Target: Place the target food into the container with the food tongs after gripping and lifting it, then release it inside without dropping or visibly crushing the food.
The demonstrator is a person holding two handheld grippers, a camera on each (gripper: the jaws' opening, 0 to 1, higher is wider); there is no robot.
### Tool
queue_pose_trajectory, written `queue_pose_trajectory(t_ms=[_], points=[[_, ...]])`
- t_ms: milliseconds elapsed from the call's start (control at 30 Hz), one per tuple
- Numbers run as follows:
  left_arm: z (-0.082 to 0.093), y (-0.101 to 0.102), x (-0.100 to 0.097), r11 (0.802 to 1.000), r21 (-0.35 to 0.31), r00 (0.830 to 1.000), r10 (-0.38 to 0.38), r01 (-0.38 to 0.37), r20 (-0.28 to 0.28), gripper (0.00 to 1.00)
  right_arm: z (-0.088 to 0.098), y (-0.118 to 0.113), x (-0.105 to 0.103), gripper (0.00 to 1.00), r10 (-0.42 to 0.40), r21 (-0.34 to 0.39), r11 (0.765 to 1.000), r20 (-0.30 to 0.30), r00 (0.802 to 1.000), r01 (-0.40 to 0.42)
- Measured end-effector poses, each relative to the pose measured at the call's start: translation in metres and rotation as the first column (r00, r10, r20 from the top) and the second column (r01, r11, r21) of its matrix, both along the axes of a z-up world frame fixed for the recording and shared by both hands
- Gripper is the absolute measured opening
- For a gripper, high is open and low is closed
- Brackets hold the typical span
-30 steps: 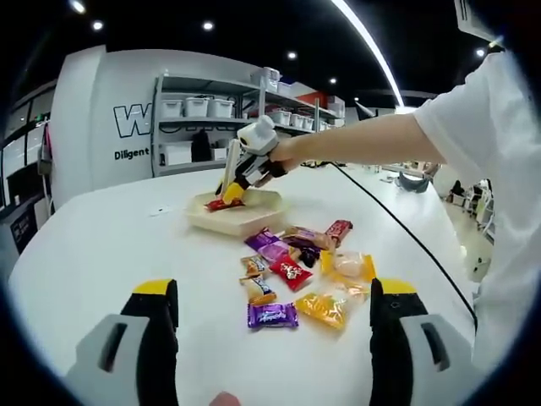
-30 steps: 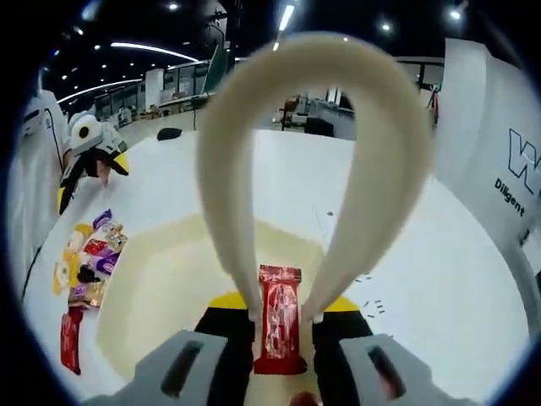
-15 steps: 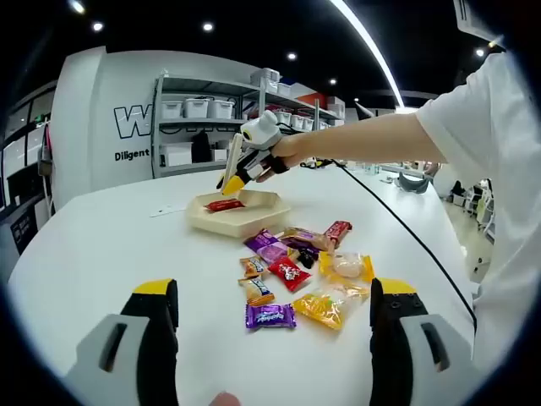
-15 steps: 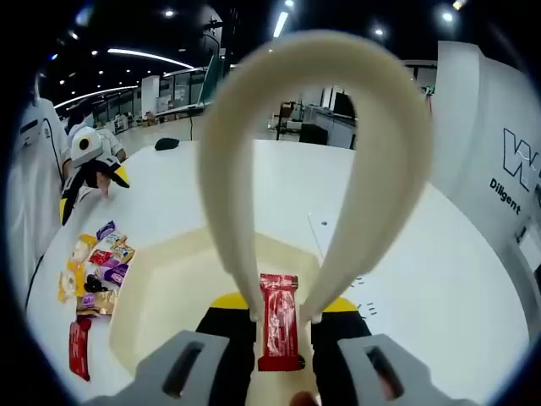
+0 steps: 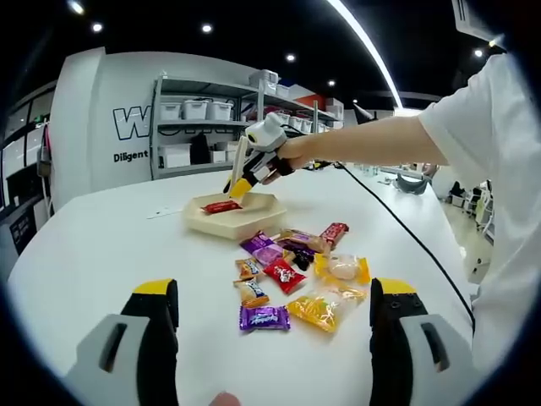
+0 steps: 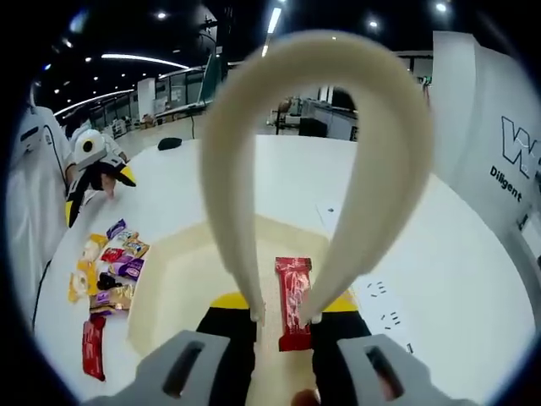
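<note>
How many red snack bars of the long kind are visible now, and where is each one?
2. One red bar lies inside the beige tray, between the tong tips. The other red bar lies on the white table, beside the heap of sweets. That heap may hide more.

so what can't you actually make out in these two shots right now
- Right gripper view: the tongs and jaws cover part of the red bar, so contact between them can't be judged.
- Same view: the tray has its near edge hidden behind the gripper body.
- Left gripper view: wrapper print on the snack pile is too small to read.
- Left gripper view: the wall lettering is cut off by the shelf.
</note>
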State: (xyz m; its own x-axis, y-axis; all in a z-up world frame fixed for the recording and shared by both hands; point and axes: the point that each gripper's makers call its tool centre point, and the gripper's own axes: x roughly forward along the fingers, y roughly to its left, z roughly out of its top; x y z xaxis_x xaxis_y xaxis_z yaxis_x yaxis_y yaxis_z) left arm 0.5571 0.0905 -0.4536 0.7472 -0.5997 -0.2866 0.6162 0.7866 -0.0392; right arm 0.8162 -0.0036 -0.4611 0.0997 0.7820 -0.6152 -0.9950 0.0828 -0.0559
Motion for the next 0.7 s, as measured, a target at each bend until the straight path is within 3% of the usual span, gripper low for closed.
queue_pose_trajectory(t_ms=[400, 700], points=[[0.002, -0.003, -0.004, 1.000, 0.004, 1.000, -0.004, 0.004, 0.005, 0.92, 0.007, -0.007, -0.022, 0.18, 0.007, 0.046, 0.999, -0.008, 1.000, -0.007], [0.003, -0.008, -0.006, 1.000, 0.006, 1.000, -0.013, 0.013, 0.006, 0.92, 0.021, -0.010, -0.051, 0.19, 0.031, 0.104, 0.994, -0.003, 1.000, -0.031]])
